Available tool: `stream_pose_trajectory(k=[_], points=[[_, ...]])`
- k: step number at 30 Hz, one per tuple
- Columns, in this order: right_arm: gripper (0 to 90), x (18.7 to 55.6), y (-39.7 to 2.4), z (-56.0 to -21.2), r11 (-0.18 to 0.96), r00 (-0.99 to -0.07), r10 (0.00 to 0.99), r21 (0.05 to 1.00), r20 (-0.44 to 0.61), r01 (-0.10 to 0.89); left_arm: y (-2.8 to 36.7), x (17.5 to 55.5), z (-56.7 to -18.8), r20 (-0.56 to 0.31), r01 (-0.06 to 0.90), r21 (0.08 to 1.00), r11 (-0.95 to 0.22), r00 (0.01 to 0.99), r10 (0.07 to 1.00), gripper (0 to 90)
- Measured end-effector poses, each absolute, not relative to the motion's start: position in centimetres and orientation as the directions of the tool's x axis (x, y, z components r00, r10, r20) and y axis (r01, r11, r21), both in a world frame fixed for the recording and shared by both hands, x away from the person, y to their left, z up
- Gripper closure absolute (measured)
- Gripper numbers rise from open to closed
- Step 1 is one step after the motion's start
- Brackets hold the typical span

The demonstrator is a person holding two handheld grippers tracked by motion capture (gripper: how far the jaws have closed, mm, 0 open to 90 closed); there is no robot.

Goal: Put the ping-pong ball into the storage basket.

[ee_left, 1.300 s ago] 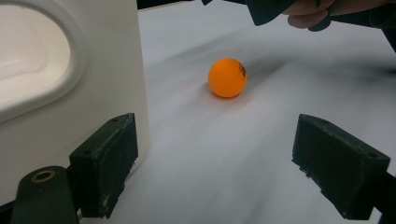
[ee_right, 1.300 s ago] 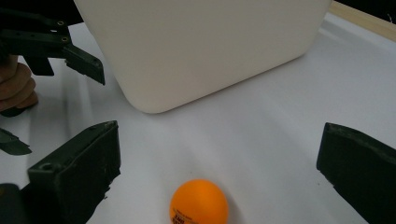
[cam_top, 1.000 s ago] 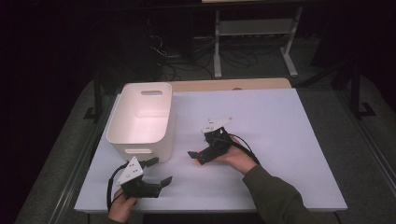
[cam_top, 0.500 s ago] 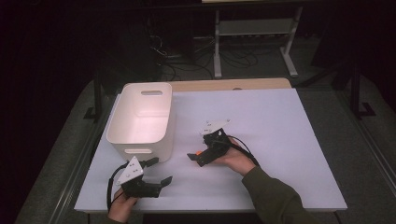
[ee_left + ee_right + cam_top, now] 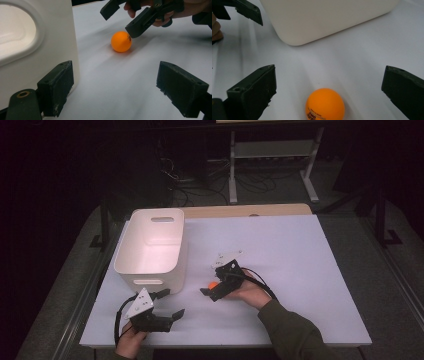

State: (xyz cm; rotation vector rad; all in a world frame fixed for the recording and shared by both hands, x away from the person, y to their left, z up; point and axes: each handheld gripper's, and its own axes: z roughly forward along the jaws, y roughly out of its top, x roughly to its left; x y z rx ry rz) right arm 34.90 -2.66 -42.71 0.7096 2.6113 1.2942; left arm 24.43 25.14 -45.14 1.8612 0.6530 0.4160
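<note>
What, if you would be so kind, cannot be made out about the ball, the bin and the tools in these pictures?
- Orange ball, high view: mostly hidden behind the right tool.
- Ball's black print, right gripper view: cut off by the bottom edge, too small to read.
- White bin, left gripper view: its inside is blown out past the handle hole.
- Left tool, high view: too small and dark for detail.
</note>
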Motion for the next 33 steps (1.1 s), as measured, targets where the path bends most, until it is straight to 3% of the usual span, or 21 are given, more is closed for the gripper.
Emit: stream_pose_trajectory(k=[33], points=[[0.0,34.8,-2.4,-45.6,0.614,-0.885,0.460,0.693,0.075,0.378,25.0,24.6,-45.2,-0.021,0.248,0.924,-0.291,0.793,0.609,14.1]])
